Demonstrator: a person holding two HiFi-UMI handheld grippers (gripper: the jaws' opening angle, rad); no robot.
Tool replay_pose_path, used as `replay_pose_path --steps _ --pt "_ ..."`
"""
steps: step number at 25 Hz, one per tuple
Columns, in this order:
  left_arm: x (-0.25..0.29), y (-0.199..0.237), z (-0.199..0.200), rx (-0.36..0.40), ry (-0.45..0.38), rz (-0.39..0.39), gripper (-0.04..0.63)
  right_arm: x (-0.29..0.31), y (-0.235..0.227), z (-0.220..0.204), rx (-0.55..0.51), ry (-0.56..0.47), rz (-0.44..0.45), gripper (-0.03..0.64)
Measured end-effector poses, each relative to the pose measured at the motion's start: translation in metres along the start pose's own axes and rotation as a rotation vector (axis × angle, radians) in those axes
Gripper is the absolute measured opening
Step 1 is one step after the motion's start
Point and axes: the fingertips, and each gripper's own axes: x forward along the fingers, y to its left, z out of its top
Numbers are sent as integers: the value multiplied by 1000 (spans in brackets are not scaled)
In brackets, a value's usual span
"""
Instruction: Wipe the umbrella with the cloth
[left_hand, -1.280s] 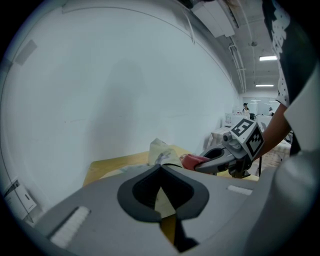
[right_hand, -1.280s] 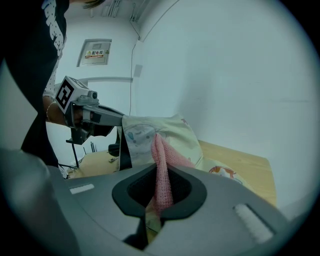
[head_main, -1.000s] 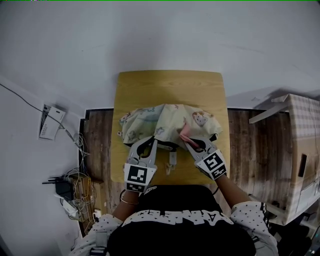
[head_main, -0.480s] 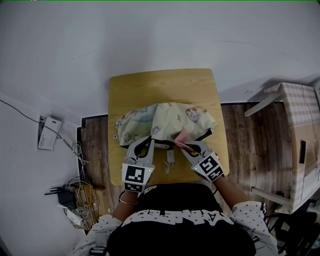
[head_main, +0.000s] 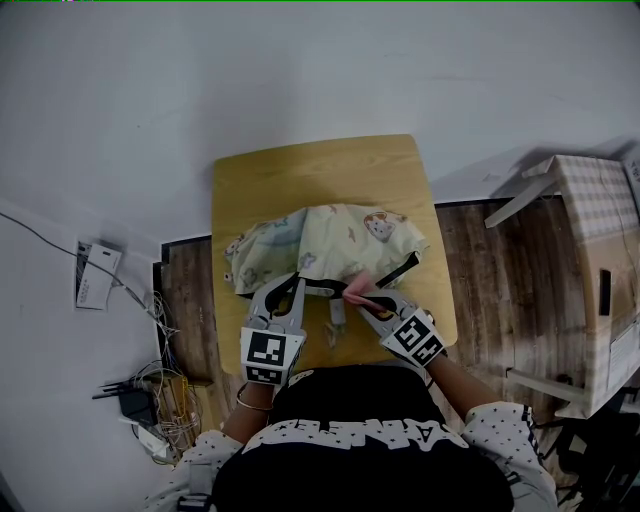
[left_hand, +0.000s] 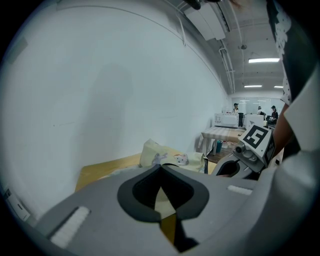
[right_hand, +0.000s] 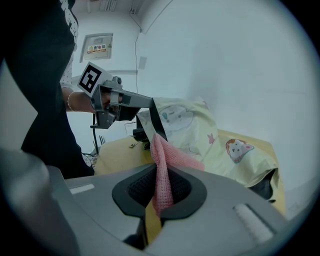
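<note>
Pink cloth gripped and at the umbrella's near edge, with most of the wiping apparently left to do.

On your left, the left gripper (head_main: 292, 285) has its jaws closed together on the near hem of the pale yellow, cartoon-printed fabric umbrella (head_main: 335, 235), and it holds that edge slightly raised. The umbrella lies crumpled across the middle of the light wooden table (head_main: 320, 165), its canopy spreading away from you. On your right, the right gripper (head_main: 360, 296) is clamped on the pink woven cloth (right_hand: 161, 172), whose free end reaches up against the canopy beside the held hem. I judge you have the hold and the cloth sorted. The cloth meets only the near margin, so the broad far and right-hand panels look yet to be wiped. No view shows which parts are already clean.
</note>
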Motion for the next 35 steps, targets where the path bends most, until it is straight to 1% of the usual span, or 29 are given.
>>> replay_pose_path --steps 3,7,10,12,15,18,22,24,28,32,35 --pt "1 -1 0 -1 2 2 -2 -5 0 1 -1 -18 0 32" --pt "1 -1 -1 -4 8 11 -2 -18 -12 19 -2 -95 -14 32" --pt "3 0 0 -15 6 22 -2 -28 -34 39 16 -158 -54 32" --pt "4 0 0 -24 7 27 -2 -33 -52 51 4 -183 -90 32" --pt "3 0 1 -34 6 41 -2 -38 -78 67 -9 -211 -143 32" --pt "3 1 2 -46 2 57 -2 -41 -98 81 -26 -213 -174 32" --pt "3 3 3 -67 -2 79 -2 -39 -120 99 -86 -226 -203 32" --pt "3 3 3 -71 -3 88 -2 -37 -129 104 -126 -216 -212 32" --pt "3 7 3 -77 -5 106 -2 -27 -143 109 -197 -180 -199 32" --pt "3 8 3 -91 3 115 -2 -16 -160 100 -269 -106 -191 32" --pt "2 9 1 -100 16 119 -2 -9 -165 88 -297 -52 -173 32"
